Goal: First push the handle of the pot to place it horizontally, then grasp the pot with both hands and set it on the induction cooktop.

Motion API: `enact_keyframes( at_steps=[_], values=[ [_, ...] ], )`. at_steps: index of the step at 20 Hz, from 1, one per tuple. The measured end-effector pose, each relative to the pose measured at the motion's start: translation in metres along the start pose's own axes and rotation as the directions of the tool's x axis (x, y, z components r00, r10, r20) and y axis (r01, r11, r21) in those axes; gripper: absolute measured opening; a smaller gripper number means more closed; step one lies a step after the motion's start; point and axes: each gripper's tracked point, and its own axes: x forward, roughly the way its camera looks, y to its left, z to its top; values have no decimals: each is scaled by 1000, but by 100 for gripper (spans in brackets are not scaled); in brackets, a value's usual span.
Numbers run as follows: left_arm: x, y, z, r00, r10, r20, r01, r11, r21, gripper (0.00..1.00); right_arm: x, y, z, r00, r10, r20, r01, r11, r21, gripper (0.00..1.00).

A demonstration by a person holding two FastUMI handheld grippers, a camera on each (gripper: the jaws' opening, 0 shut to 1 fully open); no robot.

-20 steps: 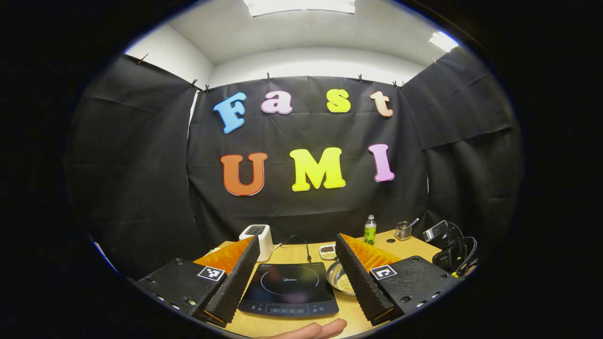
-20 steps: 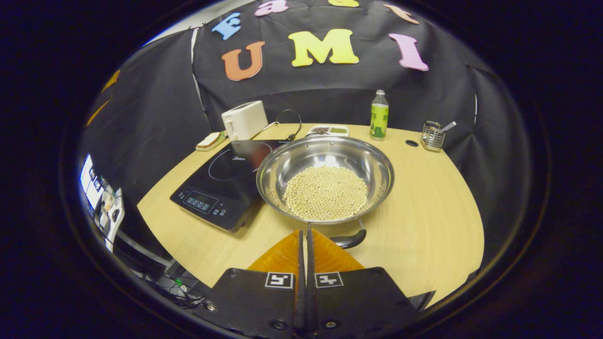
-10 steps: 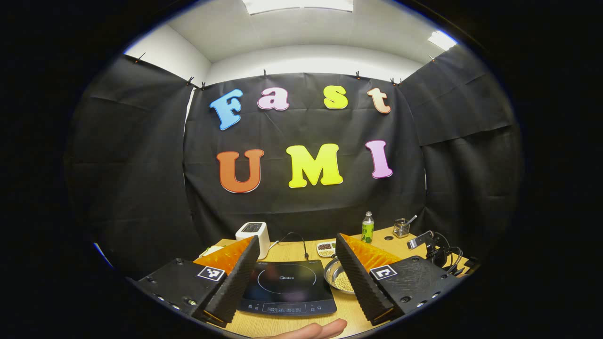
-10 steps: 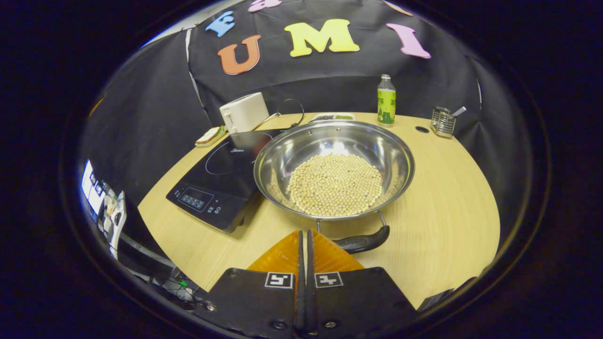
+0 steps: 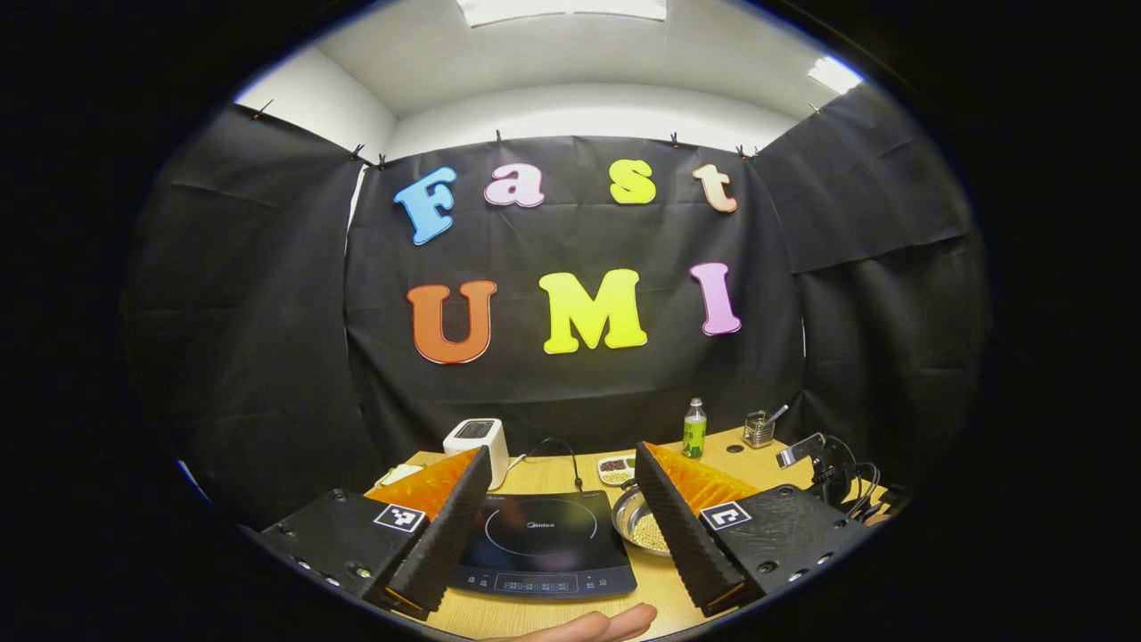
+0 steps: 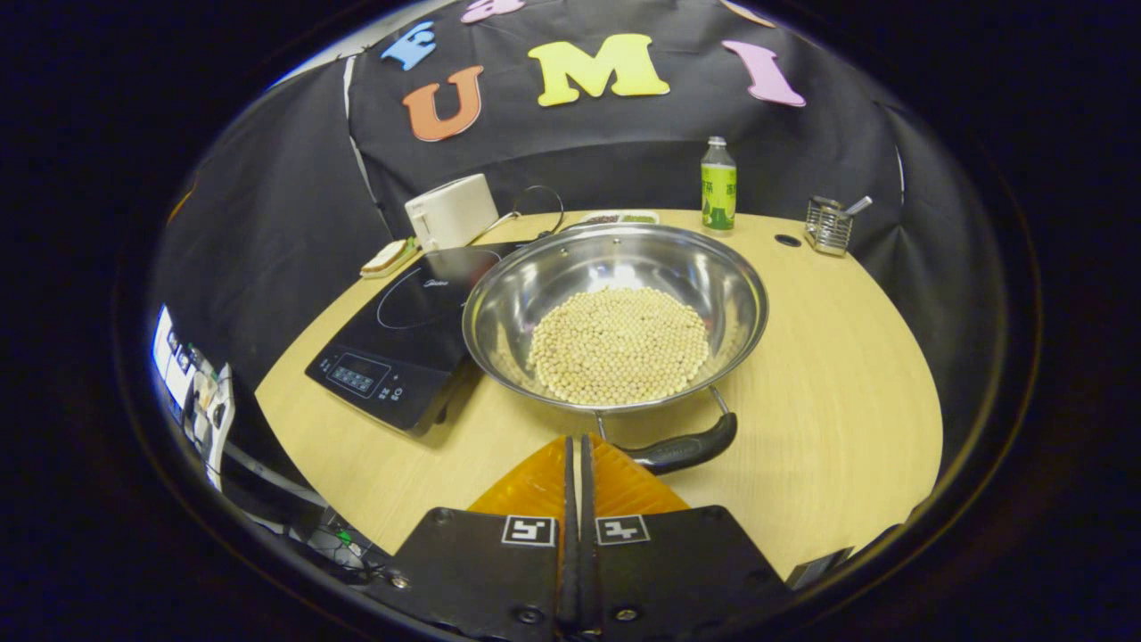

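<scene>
Since a second ago the pot (image 6: pixel 615 321) has grown larger at centre frame in the right gripper view, its black handle (image 6: pixel 682 450) just above the right gripper (image 6: pixel 577 446), fingers pressed together. Left of it sits the cooktop (image 6: pixel 401 343). At lower centre of the left gripper view, the left gripper (image 5: pixel 562 464) gapes wide, empty.

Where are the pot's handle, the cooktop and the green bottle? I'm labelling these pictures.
pot handle (image 6: pixel 682 450): right gripper view, middle of the black grip.
induction cooktop (image 5: pixel 541 539): left gripper view, glass top.
green bottle (image 6: pixel 718 192): right gripper view, its label.
</scene>
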Motion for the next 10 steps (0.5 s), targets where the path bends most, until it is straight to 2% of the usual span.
enact_keyframes(
  at_steps=[2,3,5,8,10],
  values=[
    [0,-4,2,1000,-11,4,11,1000,-9,96,-1,-5,0,1000,-12,4,12,1000,-10,4],
    [-1,-6,2,1000,-15,6,15,1000,-8,96,-2,-7,-1,1000,-15,6,16,1000,-14,1],
    [-1,-7,4,1000,-18,9,18,1000,-4,96,-2,-14,0,999,-29,13,29,999,-26,4],
    [-3,-8,3,1000,-9,12,9,1000,-8,96,-4,-22,0,999,-38,26,39,998,-41,1],
    [-2,-8,-1,1000,-1,-1,1,1000,-14,96,-5,-27,0,999,-38,35,39,998,-41,4]
  ],
)
